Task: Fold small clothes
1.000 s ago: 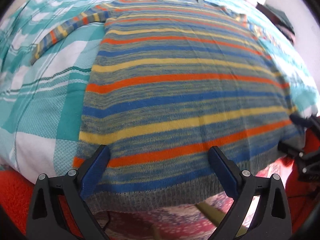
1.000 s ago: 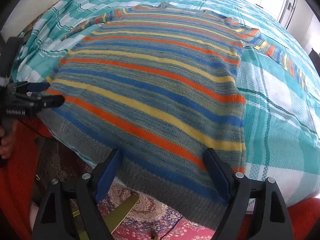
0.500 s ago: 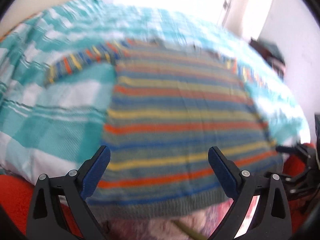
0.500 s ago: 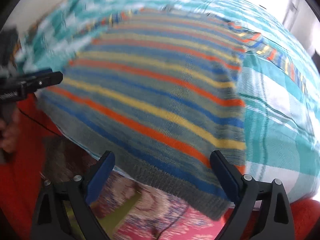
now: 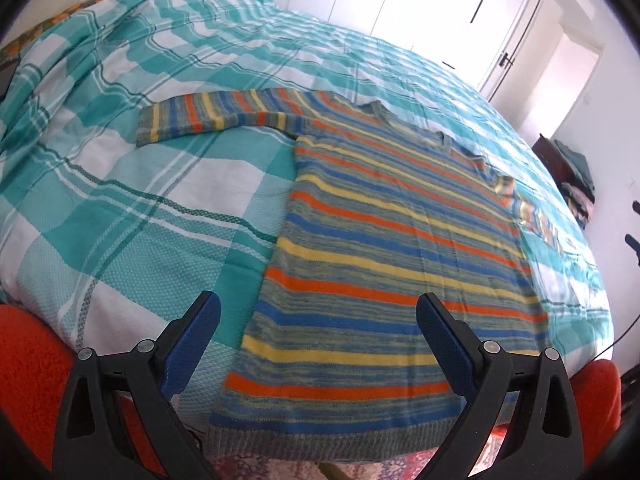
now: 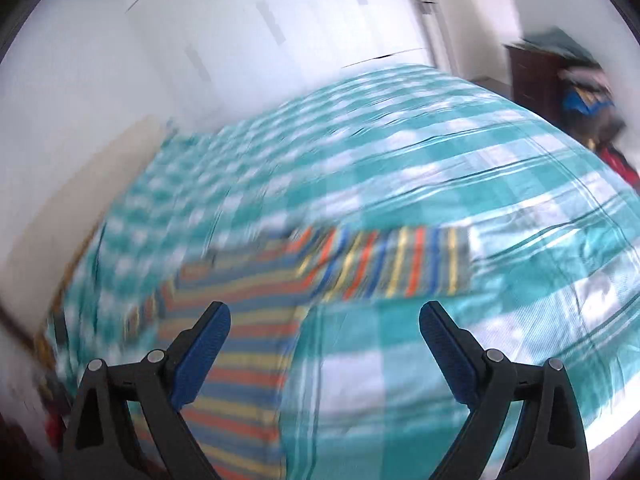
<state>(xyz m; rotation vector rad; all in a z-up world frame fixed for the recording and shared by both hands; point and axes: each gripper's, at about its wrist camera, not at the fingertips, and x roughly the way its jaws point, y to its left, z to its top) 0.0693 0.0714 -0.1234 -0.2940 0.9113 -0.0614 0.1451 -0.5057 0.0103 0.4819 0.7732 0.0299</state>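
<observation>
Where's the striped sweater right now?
The striped sweater lies flat on the teal checked bedspread, right of centre in the left wrist view, its hem at the near bed edge, sleeves spread out.

blurred striped sweater (image 6: 248,344), checked bedspread (image 6: 500,200), right gripper (image 6: 324,320) agape

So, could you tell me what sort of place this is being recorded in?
Most likely a bedroom at home: the striped sweater lies spread on a bed with a teal checked cover, white wardrobe doors stand behind, and a dark shelf holds piled clothes.
</observation>
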